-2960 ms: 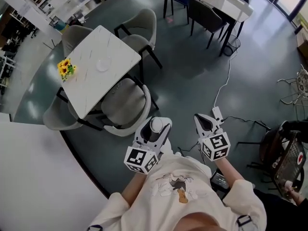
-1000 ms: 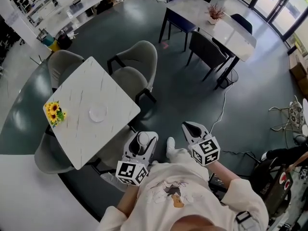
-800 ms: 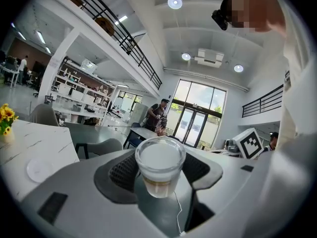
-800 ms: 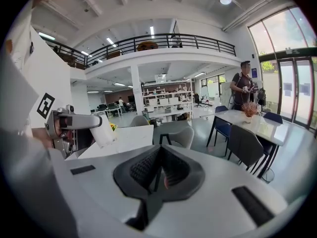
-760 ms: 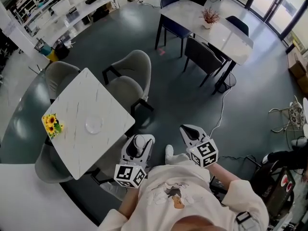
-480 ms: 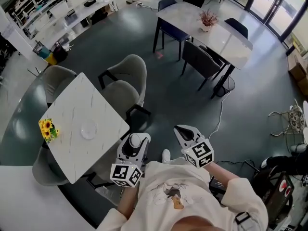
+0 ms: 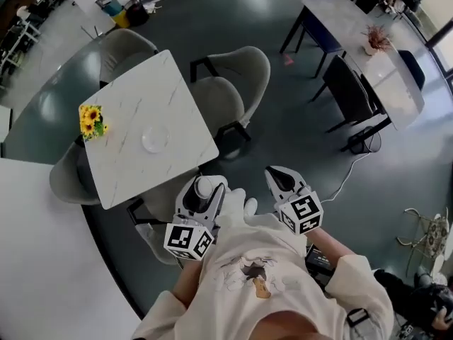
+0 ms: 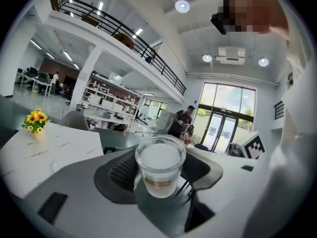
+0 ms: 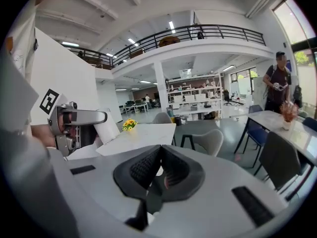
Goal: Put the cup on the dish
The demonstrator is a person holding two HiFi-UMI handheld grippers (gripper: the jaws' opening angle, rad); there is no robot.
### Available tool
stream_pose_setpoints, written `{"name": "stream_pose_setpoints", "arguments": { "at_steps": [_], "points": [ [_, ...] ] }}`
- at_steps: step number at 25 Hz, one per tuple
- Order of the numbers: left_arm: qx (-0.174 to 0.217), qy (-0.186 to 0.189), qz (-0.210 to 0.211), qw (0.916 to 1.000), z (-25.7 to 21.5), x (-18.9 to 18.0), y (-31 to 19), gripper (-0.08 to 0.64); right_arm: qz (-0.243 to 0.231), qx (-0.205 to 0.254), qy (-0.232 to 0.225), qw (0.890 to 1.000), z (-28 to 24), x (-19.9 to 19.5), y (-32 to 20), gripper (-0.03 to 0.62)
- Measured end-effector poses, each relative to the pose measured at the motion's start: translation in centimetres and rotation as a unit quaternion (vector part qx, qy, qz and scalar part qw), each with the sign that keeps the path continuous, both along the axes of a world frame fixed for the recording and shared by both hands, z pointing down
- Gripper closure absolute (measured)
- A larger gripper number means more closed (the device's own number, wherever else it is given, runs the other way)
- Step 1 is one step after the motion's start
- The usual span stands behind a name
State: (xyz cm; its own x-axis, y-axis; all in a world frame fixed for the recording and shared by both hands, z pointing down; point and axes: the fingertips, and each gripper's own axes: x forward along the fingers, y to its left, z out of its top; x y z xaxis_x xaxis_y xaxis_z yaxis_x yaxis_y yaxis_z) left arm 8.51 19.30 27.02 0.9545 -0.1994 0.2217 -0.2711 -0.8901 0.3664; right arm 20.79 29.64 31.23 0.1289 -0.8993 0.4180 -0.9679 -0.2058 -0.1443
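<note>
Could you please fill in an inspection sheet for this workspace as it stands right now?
Surface: white marble table, ahead and left of the person.
Job's things: cup upright in the left gripper; dish empty on the table.
Clutter: sunflowers near the table's edge.
Grippers: left jaws closed on the cup; right gripper jaws together, nothing between them.
Cables: pale cable lying on the floor to the right.
Surroundings: grey chairs around the table; second table with a plant; a person standing far off.
</note>
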Motion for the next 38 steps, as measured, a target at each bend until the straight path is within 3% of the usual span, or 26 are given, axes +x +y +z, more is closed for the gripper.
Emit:
{"name": "stream_pose_setpoints", "arguments": {
  "at_steps": [5, 14, 18, 22, 33, 38],
  "points": [
    [-0.001, -0.025, -0.086, 0.9960, 0.5, -3.3, -3.3, 0.288, -0.096, -0.001, -0.020, 0.995, 0.2, -2.7, -5.9, 0.588],
    [-0.015, -0.044, -0.172, 0.9840, 2.2, -6.6, -9.1, 0.287, -0.228, -0.013, -0.015, 0.973, 1.0, -8.5, -13.1, 0.588],
    [-0.022, -0.042, -0.191, 0.9805, 3.7, -6.6, -11.0, 0.287, -0.252, -0.022, -0.013, 0.967, 1.7, -9.0, -15.1, 0.588],
    [-0.006, -0.035, -0.195, 0.9801, 3.7, -6.8, -13.0, 0.287, -0.276, 0.006, -0.035, 0.960, 1.2, -9.9, -17.6, 0.588],
    [-0.015, -0.029, -0.204, 0.9783, 4.5, -7.0, -17.4, 0.287, -0.303, 0.005, 0.001, 0.953, 0.7, -10.2, -23.6, 0.588],
    [-0.021, -0.028, -0.225, 0.9738, 5.2, -7.4, -20.2, 0.287, -0.337, -0.010, 0.010, 0.942, 1.0, -10.2, -26.2, 0.588]
  ]
}}
